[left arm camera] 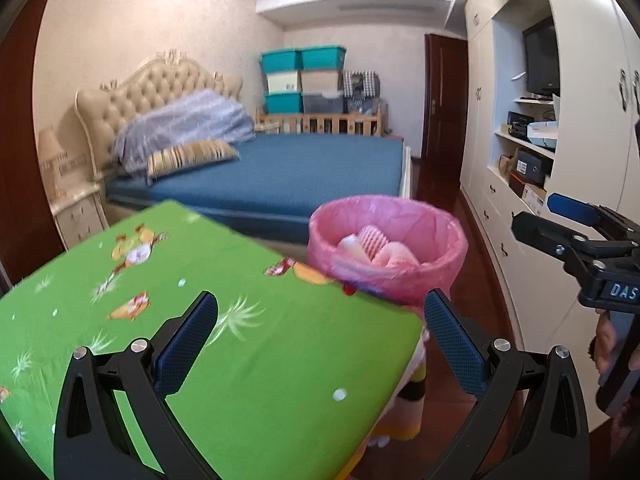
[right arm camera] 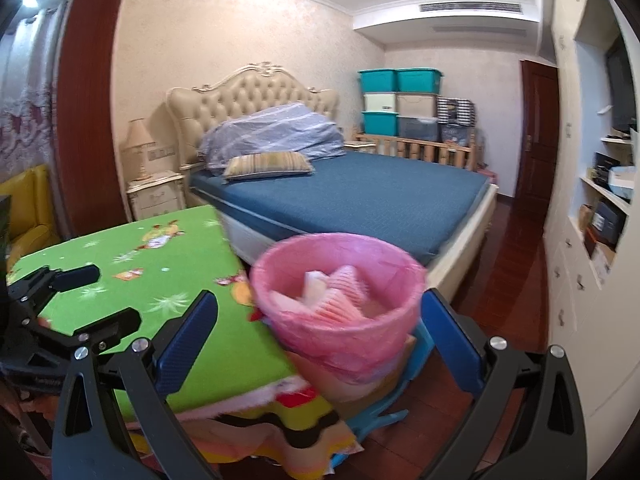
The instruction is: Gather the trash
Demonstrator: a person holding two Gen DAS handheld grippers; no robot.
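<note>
Left claw gapes wide, holding nothing, above the green cloth. Right claw is equally wide and empty. Just ahead of both, beside the cloth's edge, stands the pink-lined bin with crumpled trash inside. Beyond lies the bed.

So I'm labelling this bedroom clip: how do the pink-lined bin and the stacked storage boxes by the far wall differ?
The bin is round, open-topped and lined with a pink bag; the storage boxes are rectangular, and the teal ones have lids. The bin stands close, beside the green table; the boxes sit far off, behind the bed. The bin stands alone; the boxes are stacked. The bin shows pale trash inside. Both are containers.
</note>
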